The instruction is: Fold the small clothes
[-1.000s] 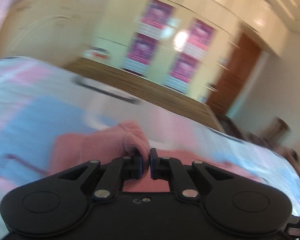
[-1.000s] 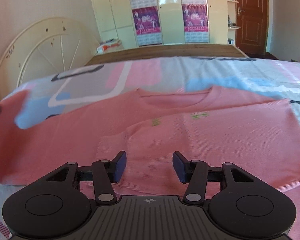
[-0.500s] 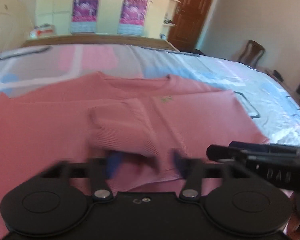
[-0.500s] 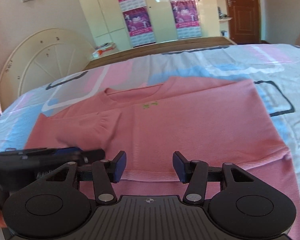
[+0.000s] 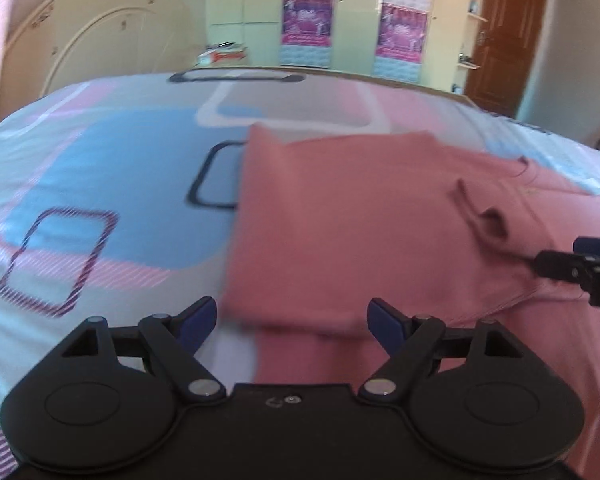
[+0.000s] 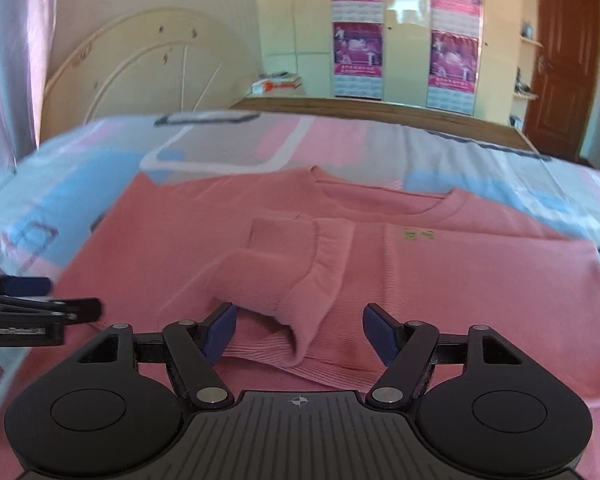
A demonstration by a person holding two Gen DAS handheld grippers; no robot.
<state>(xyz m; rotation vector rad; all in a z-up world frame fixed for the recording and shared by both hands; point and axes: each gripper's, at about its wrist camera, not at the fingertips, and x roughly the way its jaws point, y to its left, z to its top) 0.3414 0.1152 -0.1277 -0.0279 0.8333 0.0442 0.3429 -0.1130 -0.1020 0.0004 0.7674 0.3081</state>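
Right wrist view: my right gripper [image 6: 298, 334] is opening, the pink sweater's [image 6: 440, 280] folded sleeve cuff [image 6: 300, 304] lying loose between its jaws; my left gripper [image 5: 290, 322] is opening too, over the sweater's edge on the bed [image 5: 100, 168].

The pink sweater [image 6: 440, 264] is a matt, fine-ribbed knit. It lies on a smooth printed cotton-like bedsheet [image 5: 100, 168]. Both grippers look like matt black plastic with blue pads [image 6: 380, 334] and shiny metal rivets. Far off, the wardrobe [image 6: 404, 20] is glossy, the door [image 6: 564, 60] varnished wood.
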